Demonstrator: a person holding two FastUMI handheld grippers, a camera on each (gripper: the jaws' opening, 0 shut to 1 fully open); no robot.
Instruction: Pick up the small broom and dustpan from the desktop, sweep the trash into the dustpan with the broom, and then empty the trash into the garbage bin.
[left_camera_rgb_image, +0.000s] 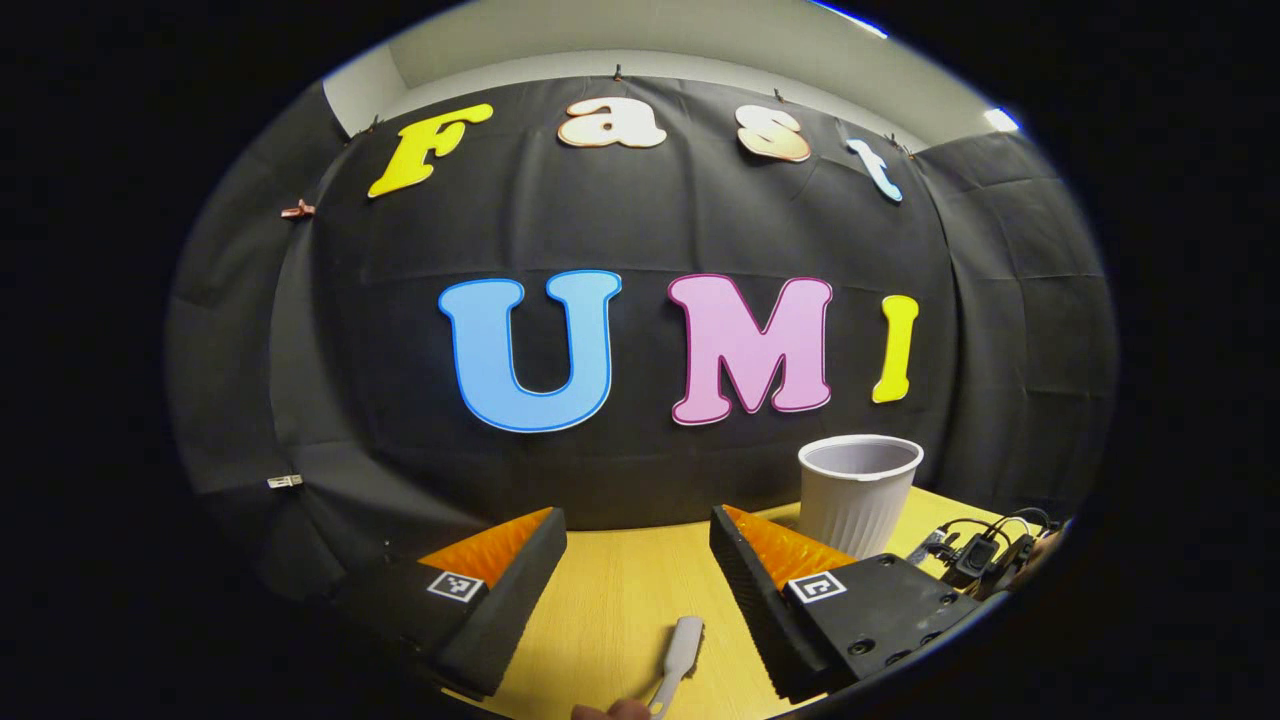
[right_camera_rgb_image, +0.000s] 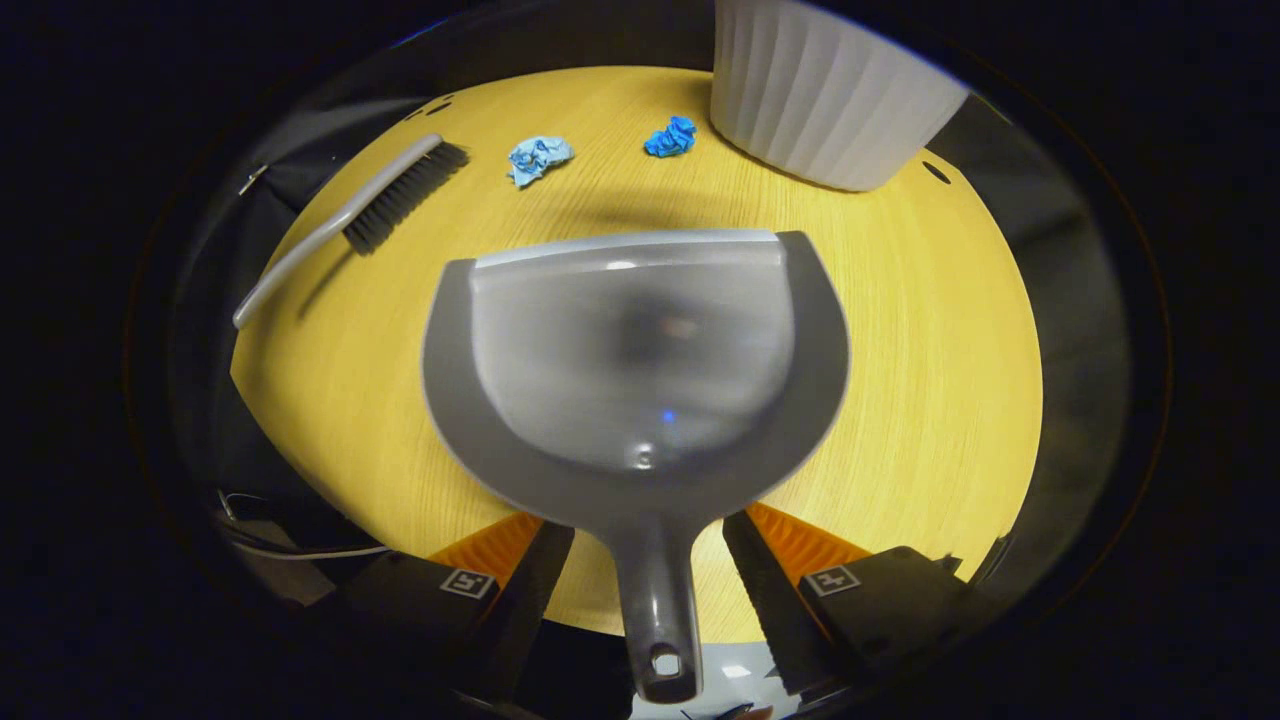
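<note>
The grey plastic dustpan (right_camera_rgb_image: 640, 370) lies flat on the round yellow wooden desktop (right_camera_rgb_image: 930, 400), its narrow handle (right_camera_rgb_image: 655, 610) pointing back between the fingers of the right gripper (right_camera_rgb_image: 648, 570), which stand apart on both sides of it without touching. It looks light, stiff and smooth, so I think the handle is the best place to grip, near the pan so that it does not swing. The grey small broom with dark bristles (right_camera_rgb_image: 350, 215) lies far left, also light and rigid; its long handle is where to take it. Two crumpled blue paper scraps (right_camera_rgb_image: 540, 158) lie near the white ribbed garbage bin (right_camera_rgb_image: 825, 95). The left gripper (left_camera_rgb_image: 638, 560) is open and holds nothing.
</note>
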